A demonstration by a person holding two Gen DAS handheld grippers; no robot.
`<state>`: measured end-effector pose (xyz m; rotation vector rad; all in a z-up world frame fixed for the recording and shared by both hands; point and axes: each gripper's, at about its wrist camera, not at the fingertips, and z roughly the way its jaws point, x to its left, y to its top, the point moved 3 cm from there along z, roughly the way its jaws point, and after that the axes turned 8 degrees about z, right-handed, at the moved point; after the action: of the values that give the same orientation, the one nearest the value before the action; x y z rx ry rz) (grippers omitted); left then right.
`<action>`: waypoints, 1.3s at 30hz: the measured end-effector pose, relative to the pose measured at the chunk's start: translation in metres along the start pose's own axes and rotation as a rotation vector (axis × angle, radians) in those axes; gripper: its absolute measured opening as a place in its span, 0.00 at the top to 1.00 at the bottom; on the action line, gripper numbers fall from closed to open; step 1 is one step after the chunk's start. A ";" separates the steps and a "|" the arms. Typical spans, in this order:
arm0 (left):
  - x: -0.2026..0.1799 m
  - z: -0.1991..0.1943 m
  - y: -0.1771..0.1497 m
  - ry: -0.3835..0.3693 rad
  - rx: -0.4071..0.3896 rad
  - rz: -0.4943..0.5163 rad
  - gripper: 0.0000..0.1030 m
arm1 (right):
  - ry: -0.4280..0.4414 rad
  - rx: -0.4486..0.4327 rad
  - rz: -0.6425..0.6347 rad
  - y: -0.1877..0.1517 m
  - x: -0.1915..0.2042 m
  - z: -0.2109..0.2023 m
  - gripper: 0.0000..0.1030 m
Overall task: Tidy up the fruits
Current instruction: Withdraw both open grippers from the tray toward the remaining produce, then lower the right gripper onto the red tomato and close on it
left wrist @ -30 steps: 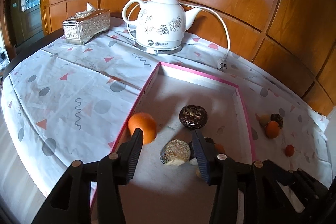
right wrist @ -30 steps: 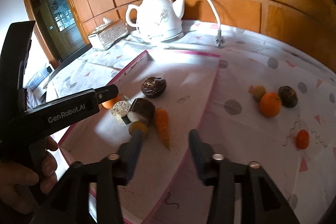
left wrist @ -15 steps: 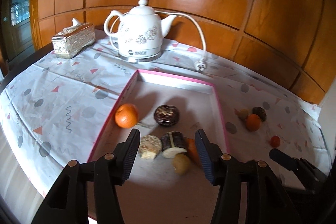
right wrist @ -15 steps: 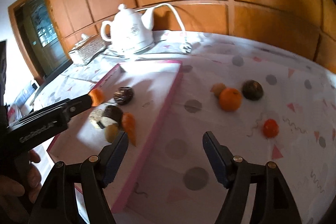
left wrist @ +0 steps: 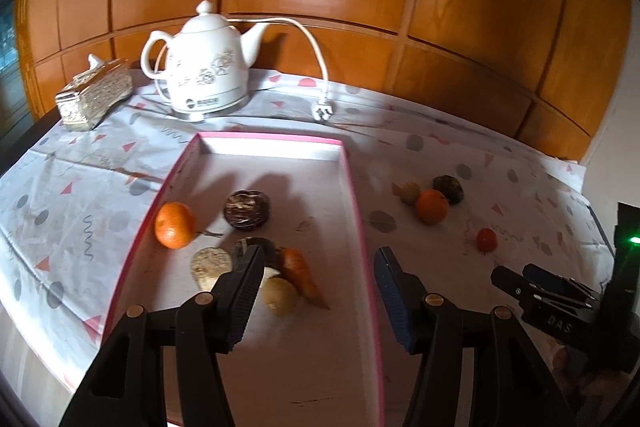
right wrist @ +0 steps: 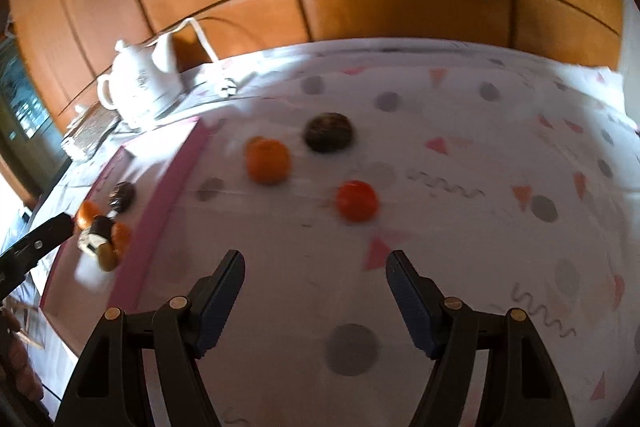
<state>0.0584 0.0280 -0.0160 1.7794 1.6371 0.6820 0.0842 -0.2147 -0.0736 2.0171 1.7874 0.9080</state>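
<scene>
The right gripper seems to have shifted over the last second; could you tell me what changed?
The right gripper, open and empty, swung from over the pink-rimmed tray towards the small red tomato on the patterned tablecloth. The left gripper pulled back, open. No fruit moved.

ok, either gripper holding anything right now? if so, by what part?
Nothing is held. The left gripper is open above the pink tray, and the right gripper is open over the tablecloth, short of the small red fruit.
</scene>
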 end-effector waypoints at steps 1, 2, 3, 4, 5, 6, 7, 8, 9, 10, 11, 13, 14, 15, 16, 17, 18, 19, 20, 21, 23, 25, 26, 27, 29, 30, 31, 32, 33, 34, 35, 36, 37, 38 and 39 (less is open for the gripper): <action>-0.002 0.000 0.000 -0.007 0.002 0.004 0.44 | -0.008 -0.001 0.005 -0.001 -0.003 0.000 0.28; -0.005 0.001 0.000 -0.015 0.005 0.010 0.44 | -0.015 -0.003 0.011 0.000 -0.008 -0.001 0.28; -0.009 0.002 0.001 -0.021 0.007 0.018 0.44 | -0.021 -0.004 0.015 0.000 -0.012 -0.001 0.28; -0.013 0.003 0.002 -0.025 0.009 0.025 0.44 | -0.027 -0.003 0.019 0.001 -0.014 0.000 0.28; -0.016 0.004 0.002 -0.032 0.013 0.032 0.44 | -0.032 -0.003 0.022 0.001 -0.016 0.000 0.28; -0.020 0.006 0.004 -0.043 0.019 0.039 0.44 | -0.038 -0.004 0.022 0.001 -0.018 0.000 0.28; -0.023 0.007 0.005 -0.049 0.022 0.044 0.44 | -0.045 -0.004 0.021 0.002 -0.019 0.002 0.28; -0.028 0.009 0.006 -0.056 0.026 0.050 0.44 | -0.049 -0.003 0.023 0.002 -0.021 0.002 0.28; -0.031 0.011 0.007 -0.061 0.028 0.056 0.44 | -0.051 -0.002 0.026 0.002 -0.022 0.003 0.28; -0.036 0.013 0.008 -0.067 0.032 0.065 0.44 | -0.052 -0.002 0.029 0.002 -0.023 0.004 0.28; -0.039 0.014 0.009 -0.072 0.035 0.072 0.44 | -0.053 -0.002 0.029 0.003 -0.024 0.005 0.28; -0.046 0.019 0.010 -0.086 0.044 0.080 0.44 | -0.060 -0.002 0.027 0.004 -0.026 0.006 0.28; -0.051 0.022 0.011 -0.093 0.047 0.086 0.44 | -0.059 -0.002 0.029 0.004 -0.027 0.007 0.28; -0.054 0.024 0.012 -0.094 0.050 0.092 0.44 | -0.057 -0.001 0.029 0.005 -0.028 0.008 0.28; -0.057 0.026 0.012 -0.095 0.054 0.098 0.44 | -0.056 -0.001 0.027 0.005 -0.028 0.008 0.28; -0.061 0.029 0.013 -0.097 0.060 0.101 0.44 | -0.059 -0.002 0.024 0.006 -0.028 0.009 0.28; -0.063 0.032 0.013 -0.101 0.063 0.098 0.44 | -0.061 -0.004 0.021 0.006 -0.028 0.010 0.28; -0.065 0.035 0.014 -0.105 0.066 0.098 0.44 | -0.062 -0.005 0.018 0.007 -0.029 0.010 0.28; -0.068 0.037 0.016 -0.109 0.070 0.100 0.44 | -0.064 -0.008 0.017 0.009 -0.029 0.011 0.28; -0.070 0.041 0.017 -0.107 0.070 0.101 0.44 | -0.066 -0.013 0.015 0.010 -0.029 0.011 0.28; -0.074 0.048 0.019 -0.115 0.079 0.097 0.44 | -0.062 -0.017 0.014 0.012 -0.029 0.013 0.28; -0.078 0.056 0.022 -0.127 0.090 0.086 0.44 | -0.061 -0.017 0.011 0.015 -0.029 0.014 0.28; -0.079 0.060 0.024 -0.133 0.093 0.082 0.44 | -0.060 -0.019 0.008 0.016 -0.029 0.015 0.28; -0.080 0.063 0.024 -0.136 0.097 0.079 0.44 | -0.058 -0.021 0.007 0.017 -0.029 0.015 0.28; -0.082 0.070 0.026 -0.140 0.107 0.072 0.44 | -0.048 -0.023 0.000 0.019 -0.027 0.016 0.28; -0.083 0.072 0.027 -0.144 0.108 0.069 0.44 | -0.045 -0.027 -0.010 0.021 -0.025 0.016 0.28; -0.083 0.074 0.028 -0.147 0.110 0.064 0.44 | -0.043 -0.028 -0.019 0.021 -0.023 0.017 0.28; -0.084 0.075 0.028 -0.148 0.111 0.060 0.44 | -0.041 -0.028 -0.026 0.022 -0.022 0.018 0.29; -0.085 0.077 0.029 -0.149 0.111 0.058 0.44 | -0.039 -0.028 -0.034 0.024 -0.021 0.021 0.33; -0.085 0.078 0.029 -0.148 0.111 0.059 0.44 | -0.040 -0.027 -0.040 0.026 -0.020 0.023 0.36; -0.086 0.080 0.029 -0.146 0.113 0.061 0.44 | -0.043 -0.026 -0.047 0.028 -0.019 0.026 0.36; -0.087 0.082 0.030 -0.145 0.116 0.062 0.44 | -0.045 -0.027 -0.054 0.029 -0.018 0.029 0.36; -0.087 0.083 0.030 -0.145 0.118 0.063 0.44 | -0.048 -0.027 -0.063 0.032 -0.016 0.033 0.36; -0.087 0.086 0.031 -0.143 0.120 0.062 0.44 | -0.051 -0.024 -0.067 0.033 -0.016 0.035 0.36; -0.088 0.088 0.031 -0.140 0.123 0.059 0.44 | -0.057 -0.022 -0.072 0.034 -0.015 0.039 0.36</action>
<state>0.1351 -0.0690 -0.0497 1.9243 1.5668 0.4794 0.1349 -0.2285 -0.0862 1.9323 1.7994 0.8372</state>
